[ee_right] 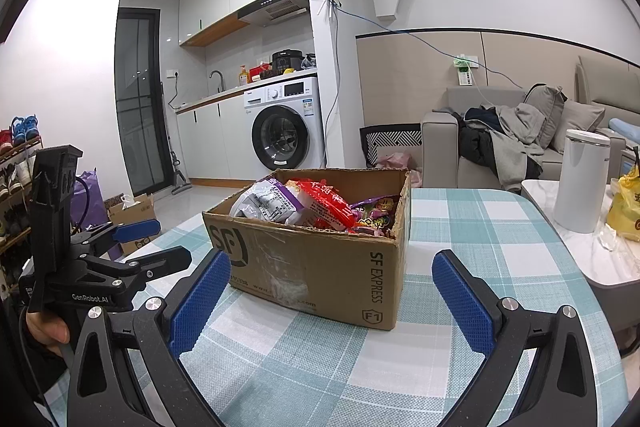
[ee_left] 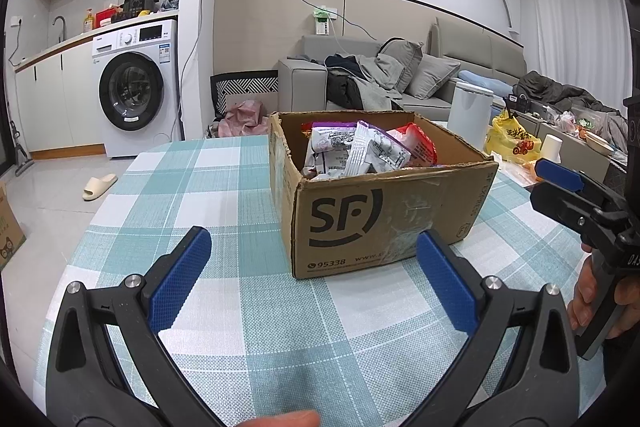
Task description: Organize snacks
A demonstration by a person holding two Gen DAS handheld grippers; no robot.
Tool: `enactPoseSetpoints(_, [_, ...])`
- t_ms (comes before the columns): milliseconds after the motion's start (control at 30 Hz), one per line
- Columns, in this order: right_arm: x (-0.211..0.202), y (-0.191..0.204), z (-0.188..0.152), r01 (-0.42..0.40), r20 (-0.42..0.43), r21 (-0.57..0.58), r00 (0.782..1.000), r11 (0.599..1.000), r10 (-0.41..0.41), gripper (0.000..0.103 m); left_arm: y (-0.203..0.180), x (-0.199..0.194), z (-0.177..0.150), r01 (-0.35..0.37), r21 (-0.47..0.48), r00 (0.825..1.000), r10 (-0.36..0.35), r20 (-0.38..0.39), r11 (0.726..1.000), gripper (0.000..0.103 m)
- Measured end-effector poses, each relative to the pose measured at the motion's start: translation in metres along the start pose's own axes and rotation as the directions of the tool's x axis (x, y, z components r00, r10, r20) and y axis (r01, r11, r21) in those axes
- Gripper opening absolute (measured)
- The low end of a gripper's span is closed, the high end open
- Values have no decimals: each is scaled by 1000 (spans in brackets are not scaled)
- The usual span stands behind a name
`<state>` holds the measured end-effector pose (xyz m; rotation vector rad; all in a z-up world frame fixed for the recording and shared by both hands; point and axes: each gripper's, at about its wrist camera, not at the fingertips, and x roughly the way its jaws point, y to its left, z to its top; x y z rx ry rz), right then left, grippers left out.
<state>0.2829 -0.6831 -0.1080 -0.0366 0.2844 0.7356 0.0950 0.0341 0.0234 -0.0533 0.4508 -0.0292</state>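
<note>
While both tools [ee_left: 314, 277] [ee_right: 332, 293] gape empty, worn cardboard box [ee_left: 372, 223], crumpled snack packets [ee_left: 360, 149] inside.

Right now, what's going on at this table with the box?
A person holds a hand-held gripper in each hand over a table with a blue-and-white checked cloth. The left hand-held gripper and the right hand-held gripper both have their jaws spread wide, holding nothing. Both face an open cardboard box sitting on the table, filled with snack packets in red, purple and white wrappers. No loose snacks are visible on the table, and neither gripper is touching the box.
</note>
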Motion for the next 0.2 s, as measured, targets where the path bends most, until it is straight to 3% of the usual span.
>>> enactPoseSetpoints(200, [0, 0, 0, -1, 0, 2, 1000, 1000, 1, 103, 1, 0, -1, -2, -2, 1000, 2, -1, 1000, 102])
